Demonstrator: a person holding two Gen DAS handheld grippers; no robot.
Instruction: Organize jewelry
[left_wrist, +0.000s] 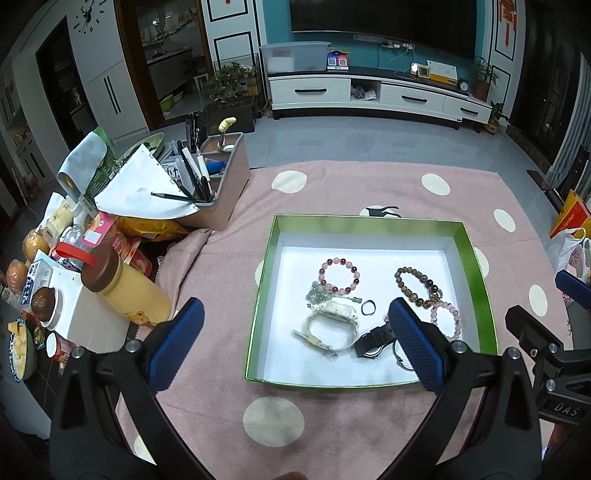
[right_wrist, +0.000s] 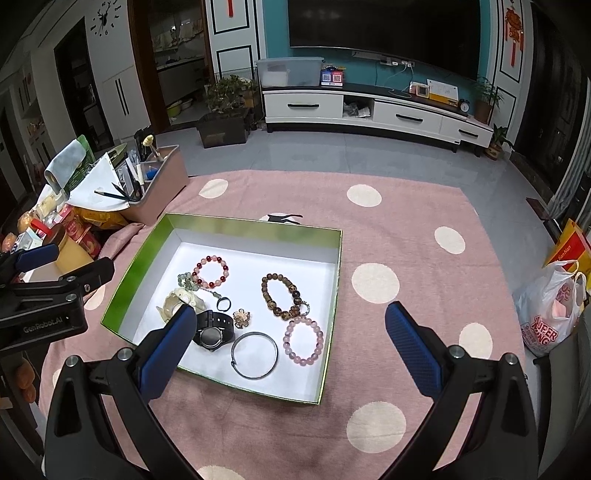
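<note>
Both wide open, holding nothing: left gripper (left_wrist: 295, 345) and right gripper (right_wrist: 290, 345) above box (right_wrist: 236, 226) (jewelry gathered inside, unsorted)

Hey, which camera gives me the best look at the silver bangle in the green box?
The right wrist view. There the silver bangle lies in full view on the white floor of the green box, its whole ring visible. In the left wrist view, the left gripper's right finger covers it, leaving only a short arc.
</note>
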